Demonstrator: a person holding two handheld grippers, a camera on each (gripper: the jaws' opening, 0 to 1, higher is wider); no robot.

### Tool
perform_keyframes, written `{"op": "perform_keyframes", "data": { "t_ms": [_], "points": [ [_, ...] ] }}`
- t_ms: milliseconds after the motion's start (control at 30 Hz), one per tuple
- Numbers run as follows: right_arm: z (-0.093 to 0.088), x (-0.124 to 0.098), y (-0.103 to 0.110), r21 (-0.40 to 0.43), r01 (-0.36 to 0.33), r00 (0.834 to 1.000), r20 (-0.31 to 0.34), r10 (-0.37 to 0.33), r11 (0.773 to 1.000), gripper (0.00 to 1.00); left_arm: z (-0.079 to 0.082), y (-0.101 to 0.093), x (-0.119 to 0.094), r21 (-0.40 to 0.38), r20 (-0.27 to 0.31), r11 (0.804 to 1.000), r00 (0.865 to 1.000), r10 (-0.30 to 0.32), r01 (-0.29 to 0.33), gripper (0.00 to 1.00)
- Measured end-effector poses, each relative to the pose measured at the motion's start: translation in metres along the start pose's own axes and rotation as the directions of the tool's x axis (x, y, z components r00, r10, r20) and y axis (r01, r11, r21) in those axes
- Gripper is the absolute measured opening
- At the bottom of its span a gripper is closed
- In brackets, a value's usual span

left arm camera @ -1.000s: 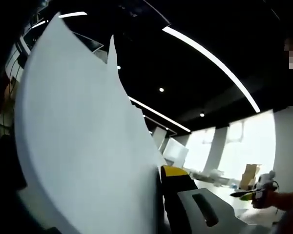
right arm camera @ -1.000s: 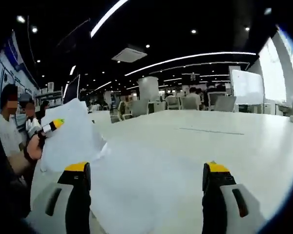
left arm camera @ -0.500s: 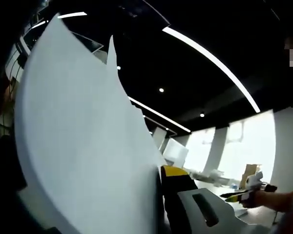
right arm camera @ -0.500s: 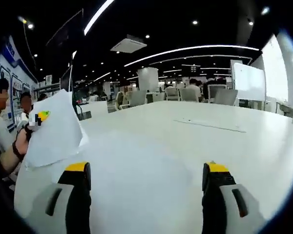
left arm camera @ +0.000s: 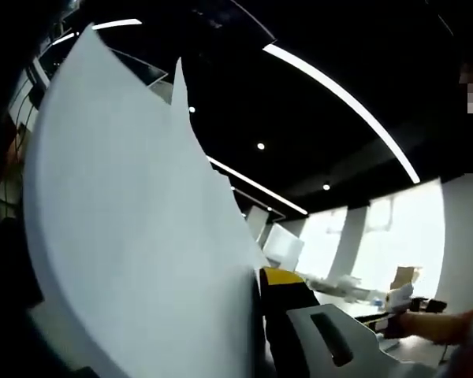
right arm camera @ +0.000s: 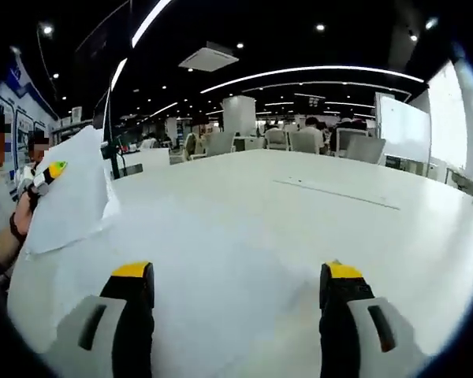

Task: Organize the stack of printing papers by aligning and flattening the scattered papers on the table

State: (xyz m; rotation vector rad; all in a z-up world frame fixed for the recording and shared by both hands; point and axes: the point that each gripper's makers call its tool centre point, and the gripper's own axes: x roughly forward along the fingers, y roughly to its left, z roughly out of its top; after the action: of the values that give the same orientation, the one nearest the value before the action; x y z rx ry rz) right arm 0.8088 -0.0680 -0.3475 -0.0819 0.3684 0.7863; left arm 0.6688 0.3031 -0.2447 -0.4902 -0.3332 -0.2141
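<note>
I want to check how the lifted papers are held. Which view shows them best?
The right gripper view: the whole papers show there, lifted off the table in the left gripper. The left gripper view sees the papers close up, cropped, against its jaw.

Left gripper view: paper stack (left arm camera: 134,236) blocks everything from 7 to 11 o'clock, hides the left gripper's (left arm camera: 260,331) near-side jaw; sheet edges run out of frame at 7. Can't tell how many sheets. Right gripper (left arm camera: 398,303) at 4 o'clock is small, blurred, partly cut off. Right gripper view: the papers (right arm camera: 67,193) at 9 o'clock cover most of the left gripper (right arm camera: 54,170); its jaws unreadable.
</note>
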Motion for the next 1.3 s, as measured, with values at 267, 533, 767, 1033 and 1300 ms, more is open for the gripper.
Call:
{"op": "perform_keyframes", "data": {
  "t_ms": [267,533,767,1033,1300],
  "points": [
    [-0.008,0.002,0.005,-0.065,-0.024,0.999,-0.045,0.021,0.998,0.70,0.000,0.000,0.000,0.000,0.001,1.000,1.000,0.001,-0.001,0.09],
    [-0.006,0.000,0.009,-0.071,-0.020,0.999,-0.033,0.017,0.997,0.65,0.001,0.001,-0.001,0.001,0.001,1.000,1.000,0.004,-0.004,0.09],
    [-0.006,-0.003,0.020,-0.086,-0.050,0.998,-0.026,0.048,0.995,0.49,0.001,0.001,-0.001,0.003,0.001,1.000,1.000,0.006,-0.006,0.09],
    [-0.006,-0.003,0.032,-0.089,-0.065,0.998,-0.024,0.064,0.994,0.41,0.001,0.001,-0.001,0.003,0.001,1.000,1.000,0.007,-0.007,0.09],
    [-0.007,-0.009,0.045,-0.093,-0.073,0.997,-0.025,0.071,0.993,0.36,0.002,0.001,-0.001,0.003,0.002,1.000,1.000,0.008,-0.008,0.09]
  ]
}}
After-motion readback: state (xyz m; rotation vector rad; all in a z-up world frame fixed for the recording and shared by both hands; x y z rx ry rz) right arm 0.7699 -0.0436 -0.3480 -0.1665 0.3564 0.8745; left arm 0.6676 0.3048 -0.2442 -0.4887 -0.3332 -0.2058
